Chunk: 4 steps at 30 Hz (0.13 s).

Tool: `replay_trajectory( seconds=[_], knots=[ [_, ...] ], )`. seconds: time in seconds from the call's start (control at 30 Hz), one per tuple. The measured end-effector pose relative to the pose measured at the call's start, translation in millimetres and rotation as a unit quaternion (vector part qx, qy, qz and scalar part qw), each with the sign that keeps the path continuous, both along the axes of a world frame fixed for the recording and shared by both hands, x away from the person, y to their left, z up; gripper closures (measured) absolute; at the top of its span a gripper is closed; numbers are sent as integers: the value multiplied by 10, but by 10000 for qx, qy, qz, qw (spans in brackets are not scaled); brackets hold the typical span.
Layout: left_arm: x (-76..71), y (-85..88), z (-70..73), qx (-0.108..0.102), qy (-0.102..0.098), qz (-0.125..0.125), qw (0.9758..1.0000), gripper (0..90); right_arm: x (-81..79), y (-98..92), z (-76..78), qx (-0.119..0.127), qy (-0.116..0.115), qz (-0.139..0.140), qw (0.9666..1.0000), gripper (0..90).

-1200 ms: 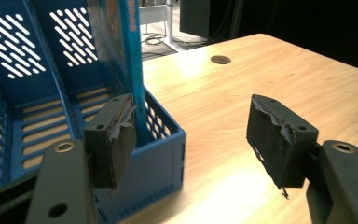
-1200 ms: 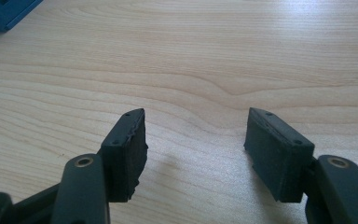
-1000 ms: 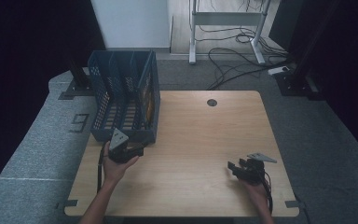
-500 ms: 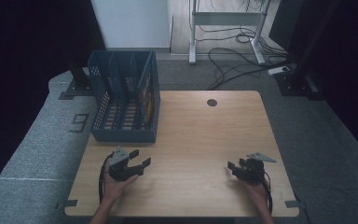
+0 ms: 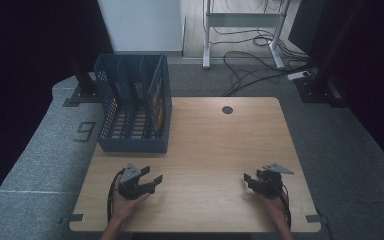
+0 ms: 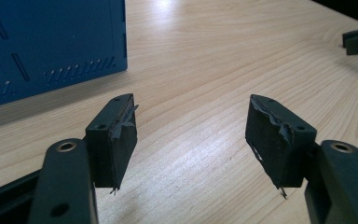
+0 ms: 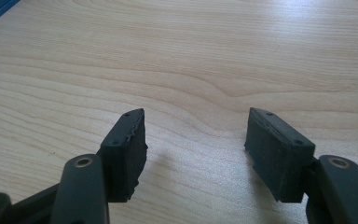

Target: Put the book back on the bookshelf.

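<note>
Both claws rest low on the surface [image 5: 205,150] with jaws apart and nothing between them: the left claw [image 5: 152,181] near the front-left edge, the right claw [image 5: 249,180] near the front-right. A blue rack [image 5: 135,107] stands at the surface's back-left corner, its long axis running away from the person. It lies just ahead of the left claw, well apart from the right, so the left hand is plainly the nearer. Something yellowish, perhaps a pencil or slim tool, seems to stand in the rack's rightmost slot; the high view is too coarse to say. In the left gripper view the rack's front wall [image 6: 51,46] sits up and left of the jaws.
</note>
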State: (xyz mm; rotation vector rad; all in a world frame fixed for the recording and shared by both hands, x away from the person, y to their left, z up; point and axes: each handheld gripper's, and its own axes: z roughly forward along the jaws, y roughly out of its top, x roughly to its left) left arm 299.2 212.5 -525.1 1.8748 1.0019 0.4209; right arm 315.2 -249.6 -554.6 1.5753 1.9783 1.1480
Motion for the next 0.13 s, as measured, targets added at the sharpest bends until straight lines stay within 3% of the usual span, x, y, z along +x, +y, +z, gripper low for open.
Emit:
replay_trajectory(
  seconds=[0.13],
  knots=[
    [-5,10,-5,-19,8,-4,10000,336,-3,18,1,-90,-13,1,10000,370]
  ],
)
